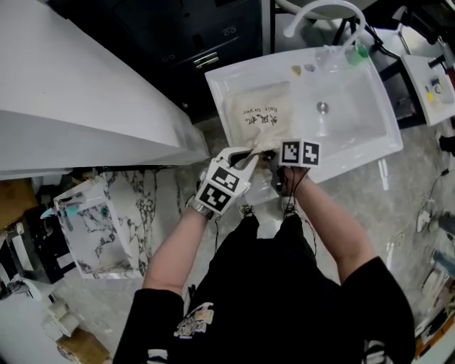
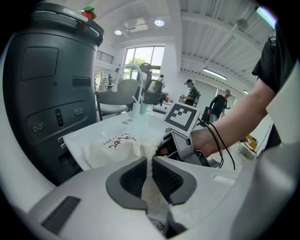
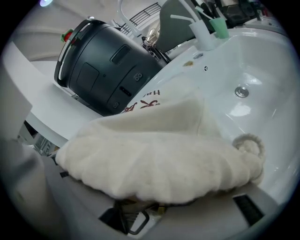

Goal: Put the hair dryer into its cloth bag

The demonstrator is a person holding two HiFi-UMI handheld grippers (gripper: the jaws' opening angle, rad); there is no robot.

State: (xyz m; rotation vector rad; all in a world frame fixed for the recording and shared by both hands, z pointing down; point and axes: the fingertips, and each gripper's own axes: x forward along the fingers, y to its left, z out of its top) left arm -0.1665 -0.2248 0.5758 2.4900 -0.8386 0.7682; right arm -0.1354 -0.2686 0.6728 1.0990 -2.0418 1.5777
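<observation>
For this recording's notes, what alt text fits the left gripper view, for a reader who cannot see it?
The left gripper is clamped on a fold of the cream cloth bag, which lies on a white basin. Just beyond, the person's right hand holds the right gripper at the bag's edge; a dark cabinet fills the left.

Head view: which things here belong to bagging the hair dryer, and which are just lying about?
Job: cloth bag; left hand-held gripper, shut on its edge; right hand-held gripper at its mouth. Hair dryer not in plain view.
Lying about: sink, faucet, marbled box, dark machine.
</observation>
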